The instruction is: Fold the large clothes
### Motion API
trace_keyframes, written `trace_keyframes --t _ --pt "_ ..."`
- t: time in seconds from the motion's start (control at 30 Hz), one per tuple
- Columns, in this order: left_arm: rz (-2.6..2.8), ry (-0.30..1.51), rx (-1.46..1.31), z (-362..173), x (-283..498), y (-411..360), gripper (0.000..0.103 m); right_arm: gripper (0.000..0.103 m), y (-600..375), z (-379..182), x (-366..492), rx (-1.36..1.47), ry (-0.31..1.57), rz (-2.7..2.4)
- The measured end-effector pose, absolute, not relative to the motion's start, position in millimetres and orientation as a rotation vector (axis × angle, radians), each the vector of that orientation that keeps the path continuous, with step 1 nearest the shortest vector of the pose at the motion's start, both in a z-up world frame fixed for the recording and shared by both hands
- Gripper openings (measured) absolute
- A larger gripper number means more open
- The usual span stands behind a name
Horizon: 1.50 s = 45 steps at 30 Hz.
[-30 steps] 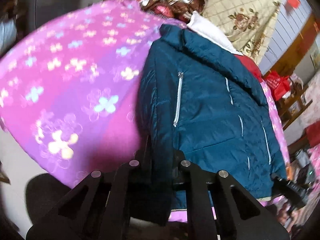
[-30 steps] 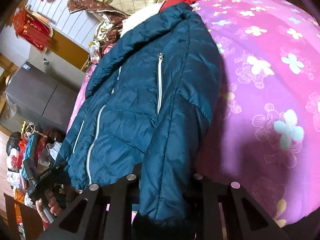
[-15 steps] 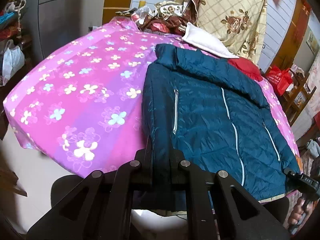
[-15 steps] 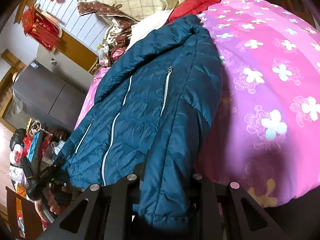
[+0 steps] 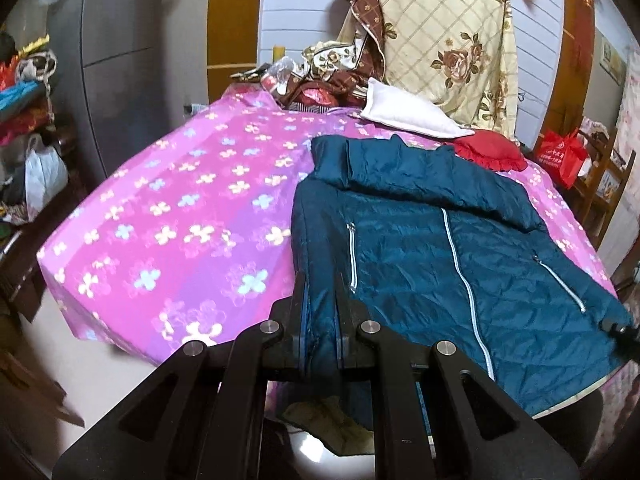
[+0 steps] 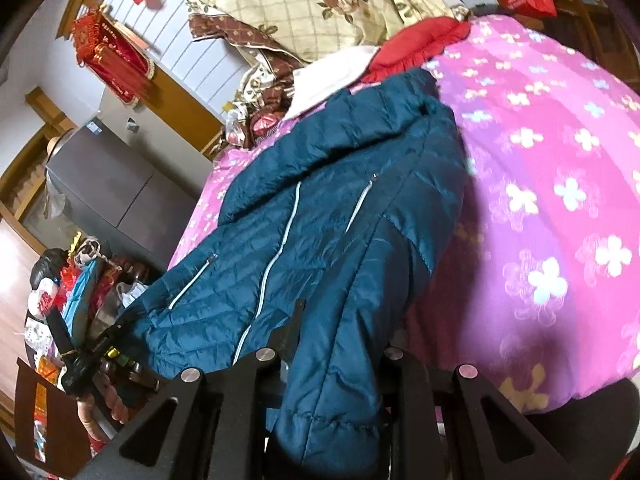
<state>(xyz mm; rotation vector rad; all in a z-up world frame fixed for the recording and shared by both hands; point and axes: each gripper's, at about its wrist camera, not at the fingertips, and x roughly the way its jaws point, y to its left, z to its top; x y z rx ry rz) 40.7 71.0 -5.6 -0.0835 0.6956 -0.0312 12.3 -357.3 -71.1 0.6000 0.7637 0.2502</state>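
Teal quilted puffer jacket point(image 5: 460, 248) ahead on pink floral bedsheet point(image 5: 180, 220); my left hand-held gripper point(image 5: 320, 292) clamps its hem, right hand-held gripper point(image 6: 340, 320) clamps its sleeve.

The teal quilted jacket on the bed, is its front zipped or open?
Zipped: the teal quilted jacket has its front panels meeting along the silver zipper.

From where I sit the room is evenly lit indoors, both fisheye views bend and darken at the rims, shadow pooling at six o'clock, slight blur throughout.
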Motion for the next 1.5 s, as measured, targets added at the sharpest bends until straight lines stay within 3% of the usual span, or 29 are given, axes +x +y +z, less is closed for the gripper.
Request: trace_keyframes --t 1.0,1.27,1.3,1.4,1.5 --pt "0.066 0.590 0.090 26.2 102.3 39.1 0.008 0.018 -354.1 -18.3 64.3 0.521 0.669 0.256" --pt "0.030 0.723 -0.043 10.4 117.0 77.0 0.010 0.018 -356.7 -21.8 79.8 0.536 0.679 0.255" --pt "0.019 0.755 -0.075 2.8 116.6 88.6 0.016 0.018 -357.6 -22.4 81.0 0.538 0.682 0.254" --pt "0.000 0.836 -0.161 -21.2 115.5 118.9 0.050 0.018 -360.4 -25.8 84.1 0.556 0.691 0.252" --pt "-0.026 0.888 -0.248 -46.0 109.1 143.3 0.054 0.018 -364.1 -30.8 86.1 0.579 0.701 0.244"
